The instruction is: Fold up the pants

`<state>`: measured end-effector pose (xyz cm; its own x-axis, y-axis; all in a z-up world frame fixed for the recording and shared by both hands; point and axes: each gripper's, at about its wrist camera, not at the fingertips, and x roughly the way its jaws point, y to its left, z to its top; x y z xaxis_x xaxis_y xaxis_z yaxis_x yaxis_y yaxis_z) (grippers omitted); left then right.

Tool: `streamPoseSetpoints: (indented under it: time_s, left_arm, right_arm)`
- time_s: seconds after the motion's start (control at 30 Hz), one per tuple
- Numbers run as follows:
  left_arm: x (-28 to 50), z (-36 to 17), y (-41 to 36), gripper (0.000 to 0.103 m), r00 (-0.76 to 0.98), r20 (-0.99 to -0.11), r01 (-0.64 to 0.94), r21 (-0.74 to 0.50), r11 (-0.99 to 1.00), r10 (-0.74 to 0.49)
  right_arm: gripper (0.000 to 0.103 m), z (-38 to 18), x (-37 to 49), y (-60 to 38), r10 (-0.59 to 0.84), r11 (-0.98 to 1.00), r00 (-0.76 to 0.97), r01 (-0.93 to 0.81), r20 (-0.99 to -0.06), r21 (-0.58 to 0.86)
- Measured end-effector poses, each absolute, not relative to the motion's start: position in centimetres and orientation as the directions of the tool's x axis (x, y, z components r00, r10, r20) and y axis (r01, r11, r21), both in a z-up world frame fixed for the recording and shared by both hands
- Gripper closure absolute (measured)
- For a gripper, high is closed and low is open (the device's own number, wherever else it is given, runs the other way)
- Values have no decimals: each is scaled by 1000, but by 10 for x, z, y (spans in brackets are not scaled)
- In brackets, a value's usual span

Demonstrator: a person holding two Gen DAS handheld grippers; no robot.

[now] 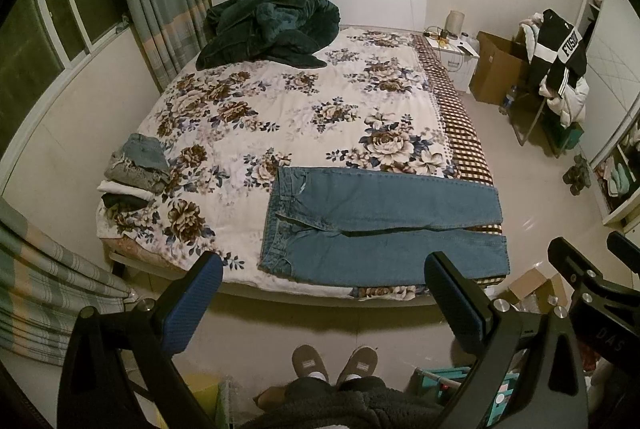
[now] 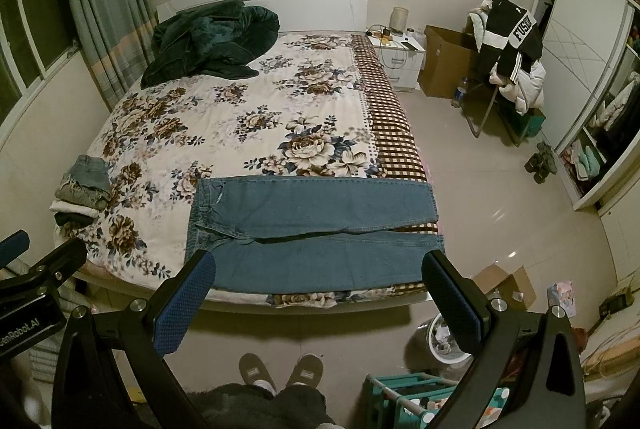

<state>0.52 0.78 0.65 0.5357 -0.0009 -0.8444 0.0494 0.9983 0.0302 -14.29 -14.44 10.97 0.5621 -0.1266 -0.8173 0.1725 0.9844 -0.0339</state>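
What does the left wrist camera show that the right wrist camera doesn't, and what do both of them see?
Only the left wrist view: the plaid curtain at lower left, and the right gripper's fingers at the right edge.

Only the right wrist view: a white bucket on the floor, a patterned bag, and the left gripper's fingers at the left edge.

Both: jeans laid flat across the foot of the bed, the folded stack, the green blanket, the chair piled with clothes, and the slippers. Each view's own gripper is open and empty.
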Motion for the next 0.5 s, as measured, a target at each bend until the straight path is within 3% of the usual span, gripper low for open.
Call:
streamPoseSetpoints:
  time_s: [0.5]
  left_arm:
    - [4, 6, 9, 0, 539, -842, 50, 26, 998, -4]
  right_arm:
    - [0, 111, -142, -143, -127, 985, 562, 171, -817, -35]
